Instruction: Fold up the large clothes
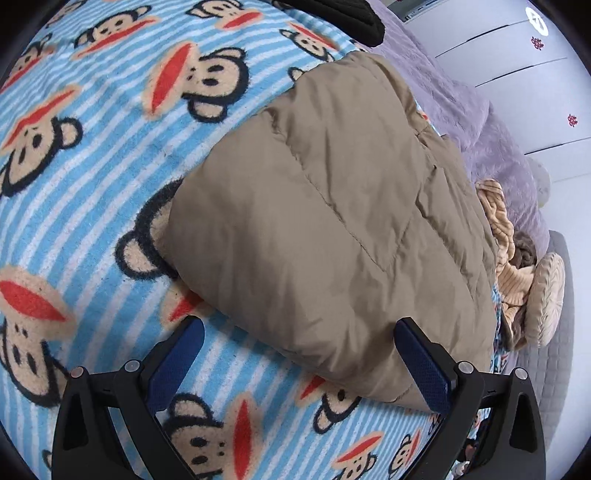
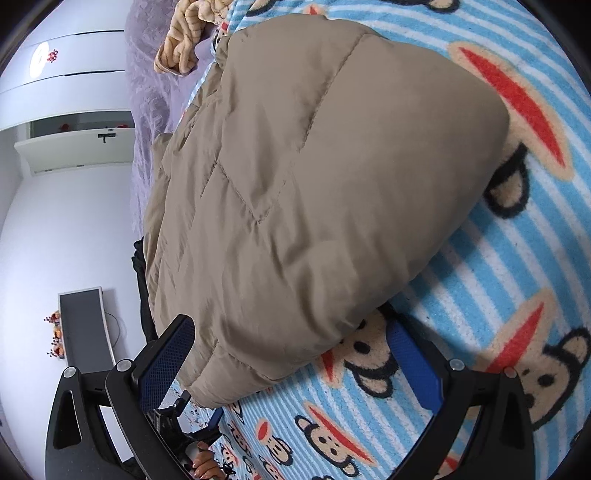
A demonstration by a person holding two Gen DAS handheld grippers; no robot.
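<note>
A tan quilted puffer jacket lies folded into a thick bundle on a blue striped monkey-print blanket. My left gripper is open, its blue pads spread wide at the bundle's near corner; the right pad rests against the fabric and the left pad is over the blanket. In the right wrist view the same jacket fills the middle. My right gripper is also open, its jaws straddling the jacket's near edge without pinching it. A person's hand shows at the bottom.
A purple bedspread runs along the far side. On it lie a cream knitted garment, a round cushion and a black item. White wardrobe doors stand behind. A grey panel is mounted on the white wall.
</note>
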